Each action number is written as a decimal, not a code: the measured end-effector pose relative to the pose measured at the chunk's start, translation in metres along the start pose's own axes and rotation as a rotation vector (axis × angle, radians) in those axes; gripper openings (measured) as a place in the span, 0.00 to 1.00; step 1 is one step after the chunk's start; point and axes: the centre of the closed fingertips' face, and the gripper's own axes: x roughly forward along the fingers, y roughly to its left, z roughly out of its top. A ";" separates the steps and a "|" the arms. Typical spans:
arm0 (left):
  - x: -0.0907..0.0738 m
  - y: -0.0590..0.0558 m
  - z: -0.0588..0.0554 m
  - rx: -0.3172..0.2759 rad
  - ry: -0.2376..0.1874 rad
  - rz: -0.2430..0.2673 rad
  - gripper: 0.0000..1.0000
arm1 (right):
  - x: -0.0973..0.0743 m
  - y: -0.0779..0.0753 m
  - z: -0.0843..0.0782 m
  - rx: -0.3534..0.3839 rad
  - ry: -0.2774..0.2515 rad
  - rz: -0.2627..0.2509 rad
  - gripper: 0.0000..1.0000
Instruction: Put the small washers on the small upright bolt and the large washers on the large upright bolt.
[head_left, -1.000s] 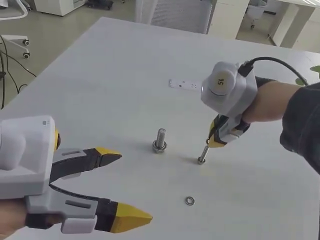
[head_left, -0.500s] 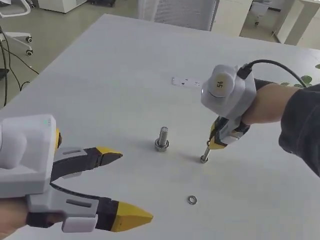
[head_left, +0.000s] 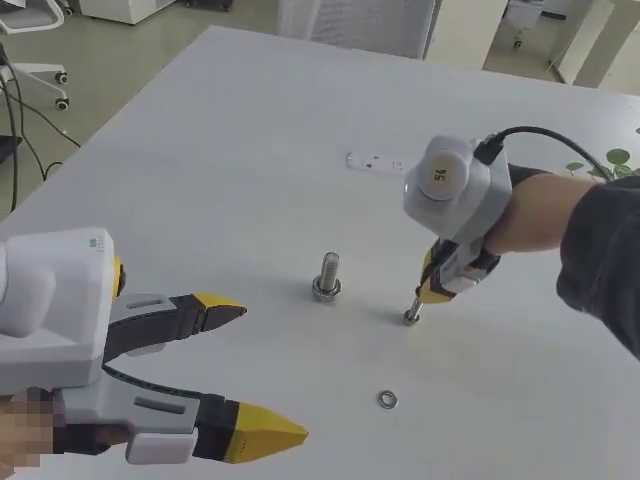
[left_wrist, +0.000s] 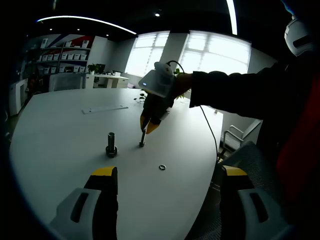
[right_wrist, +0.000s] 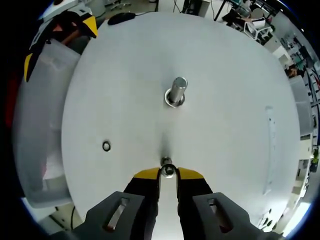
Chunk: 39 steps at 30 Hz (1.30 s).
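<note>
Right claw (head_left: 431, 292) astride small bolt (head_left: 412, 311) top (left claw (head_left: 275, 371) jaws wide apart)

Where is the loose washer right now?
The washer lies on the table, in the head view nearer the person than the small bolt at the right gripper.

White housings, yellow-tipped black jaws on left hand-held gripper (head_left: 268, 372) and right hand-held gripper (head_left: 432, 292). Black cable (head_left: 530, 132), dark grey sleeve (head_left: 600, 260).
</note>
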 end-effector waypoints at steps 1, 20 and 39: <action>0.000 0.000 0.000 0.000 0.000 0.001 0.84 | 0.001 0.000 0.000 0.003 0.000 0.004 0.14; 0.001 0.002 -0.002 -0.004 0.008 0.006 0.84 | 0.021 0.003 -0.004 0.022 -0.008 0.034 0.14; 0.002 0.002 -0.004 -0.009 0.017 0.007 0.84 | 0.036 0.007 -0.004 0.022 -0.003 0.050 0.14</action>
